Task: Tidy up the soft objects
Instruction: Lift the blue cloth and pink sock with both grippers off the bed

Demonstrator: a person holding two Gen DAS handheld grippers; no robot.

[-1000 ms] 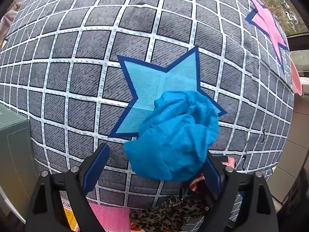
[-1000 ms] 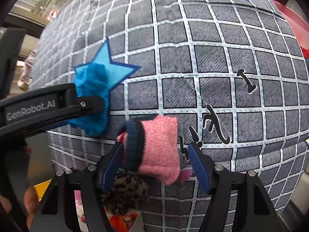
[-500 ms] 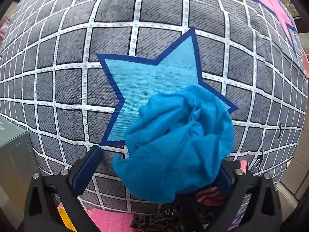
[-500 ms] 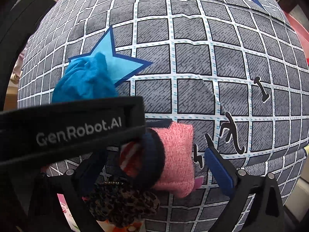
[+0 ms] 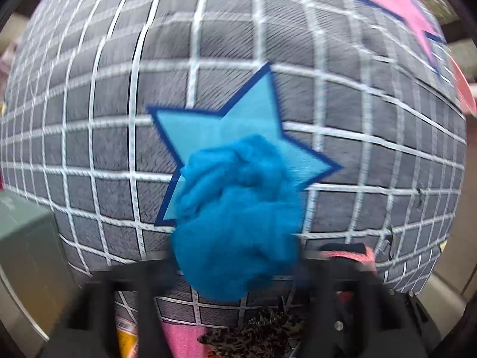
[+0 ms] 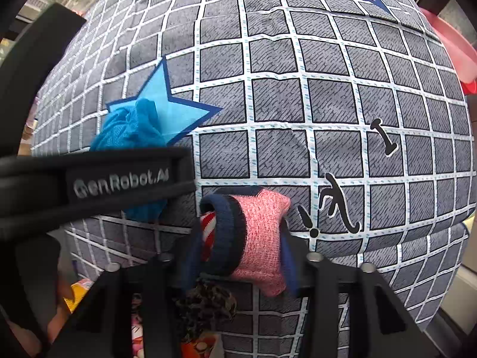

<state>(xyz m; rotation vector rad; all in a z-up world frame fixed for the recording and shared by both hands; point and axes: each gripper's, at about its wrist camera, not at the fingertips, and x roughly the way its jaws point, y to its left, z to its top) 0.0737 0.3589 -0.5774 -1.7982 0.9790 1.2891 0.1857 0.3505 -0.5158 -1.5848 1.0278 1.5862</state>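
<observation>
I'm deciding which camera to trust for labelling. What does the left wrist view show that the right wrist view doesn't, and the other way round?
Only the left wrist view: a grey-green box at the left edge.

Only the right wrist view: black glyphs printed on the cloth, and the right gripper, jaws closing, pads on the pink sock.

Both: the grey grid cloth, blue star, pink star, leopard-print fabric, and the left gripper, jaws closing around the blue cloth.

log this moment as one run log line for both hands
left gripper: closing on blue cloth | right gripper: closing on pink sock | surface: grey grid cushion | blue star patch under cloth
</observation>
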